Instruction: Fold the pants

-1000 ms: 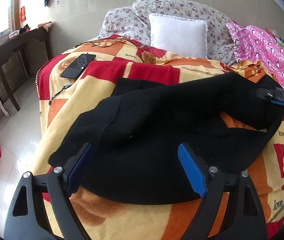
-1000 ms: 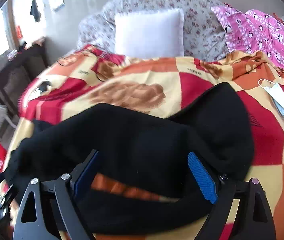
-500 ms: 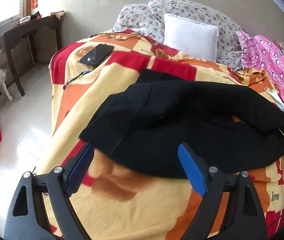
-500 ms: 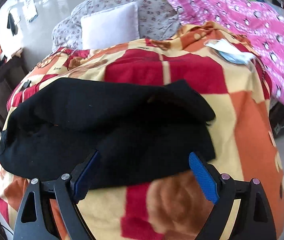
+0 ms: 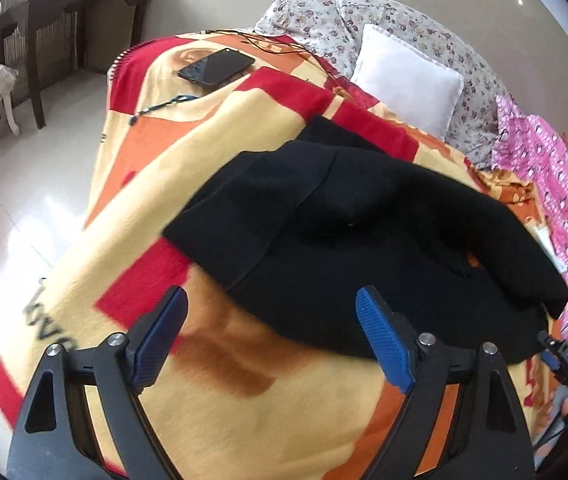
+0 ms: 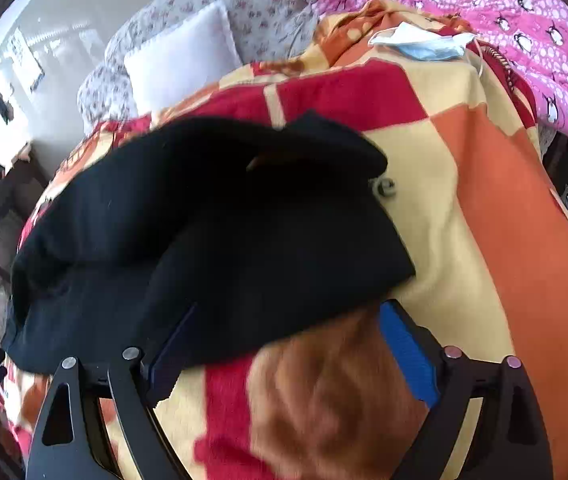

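- Black pants (image 5: pixel 364 240) are lying in a loose, partly doubled heap across the middle of a bed, on a red, orange and cream blanket (image 5: pixel 212 420).
- The cloth is looking thick, soft and matte, like fleece or knit; I am judging it light to moderate in weight, limp, not slippery and in no way fragile.
- It is sagging and bunching on its own, so it will probably droop from any single grip and cling a little to the fuzzy blanket.
- The left gripper (image 5: pixel 272 336) is hovering just short of the near hem, its blue-padded jaws spread wide and pinching nothing.
- The right gripper (image 6: pixel 284 344) is sitting at the other end with jaws spread wide; the pants' edge is reaching between them, overlapping the left pad, but nothing is pinched.
- The best holds are seeming to be the two near corners of the top layer, taken at a seam or hem where the fabric is thickest.
- A phone (image 5: pixel 216 66), a white pillow (image 5: pixel 404 80) and a face mask (image 6: pixel 424 46) are lying well apart from the pants.
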Available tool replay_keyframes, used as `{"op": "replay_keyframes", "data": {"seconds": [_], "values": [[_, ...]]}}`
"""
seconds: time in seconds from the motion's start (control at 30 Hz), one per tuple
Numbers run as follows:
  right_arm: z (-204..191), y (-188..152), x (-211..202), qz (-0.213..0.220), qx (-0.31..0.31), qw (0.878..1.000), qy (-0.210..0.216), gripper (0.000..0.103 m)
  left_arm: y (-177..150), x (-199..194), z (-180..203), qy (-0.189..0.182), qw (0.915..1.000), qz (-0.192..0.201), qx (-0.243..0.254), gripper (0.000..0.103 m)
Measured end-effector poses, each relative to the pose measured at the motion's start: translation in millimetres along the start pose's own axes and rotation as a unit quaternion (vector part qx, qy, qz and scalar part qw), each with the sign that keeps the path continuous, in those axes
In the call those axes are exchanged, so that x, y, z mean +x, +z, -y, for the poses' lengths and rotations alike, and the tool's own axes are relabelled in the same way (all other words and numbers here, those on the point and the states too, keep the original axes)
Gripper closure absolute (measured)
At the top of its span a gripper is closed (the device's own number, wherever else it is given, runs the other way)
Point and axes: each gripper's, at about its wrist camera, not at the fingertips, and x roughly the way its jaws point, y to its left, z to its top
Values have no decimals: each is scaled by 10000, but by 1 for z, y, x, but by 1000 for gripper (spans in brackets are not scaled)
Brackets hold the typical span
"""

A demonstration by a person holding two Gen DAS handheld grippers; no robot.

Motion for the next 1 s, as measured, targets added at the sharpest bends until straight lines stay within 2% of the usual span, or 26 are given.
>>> {"op": "replay_keyframes", "data": {"seconds": [0.03, 0.1, 0.13, 0.17, 0.2, 0.23, 0.27, 0.37, 0.53, 0.8, 0.9, 1.0], "values": [[-1, 3, 4, 49, -11, 10000, -24, 12, 3, 5, 2, -32, 10000, -28, -51, 17], [-1, 7, 7, 157, 41, 9999, -36, 21, 6, 11, 5, -78, 9999, -58, -102, 19], [0, 10, 8, 220, 92, 9997, 6, 37, 9, 15, 7, -93, 9999, -38, -119, 22], [0, 12, 10, 278, 127, 9995, -7, 63, 10, 17, 8, -59, 9999, -11, -123, 34], [1, 14, 11, 289, 143, 9995, -41, 77, 12, 19, 10, 21, 9999, 21, -111, 55], [3, 15, 11, 289, 175, 9994, -44, 91, 13, 21, 12, 129, 9999, 39, -82, 67], [7, 16, 10, 278, 255, 9993, 87, 92, 15, 23, 13, 212, 9997, 25, -74, 88], [14, 11, -4, 416, 339, 9981, 310, 94, 17, 19, 7, 70, 9997, -14, -229, 94], [21, 6, -45, 668, 394, 9946, 686, 95, 27, -14, 2, -372, 9989, 74, -265, 96], [32, -20, -128, 940, 150, 9912, 919, 95, 19, -62, 3, -582, 9981, 128, 164, 97], [42, -36, -136, 717, 64, 9942, 795, 94, 3, -55, -9, -479, 9987, -123, 139, 97], [51, -48, -112, 187, 31, 9988, 443, 83, -17, -40, -16, -214, 9992, -264, 193, 94]]}}
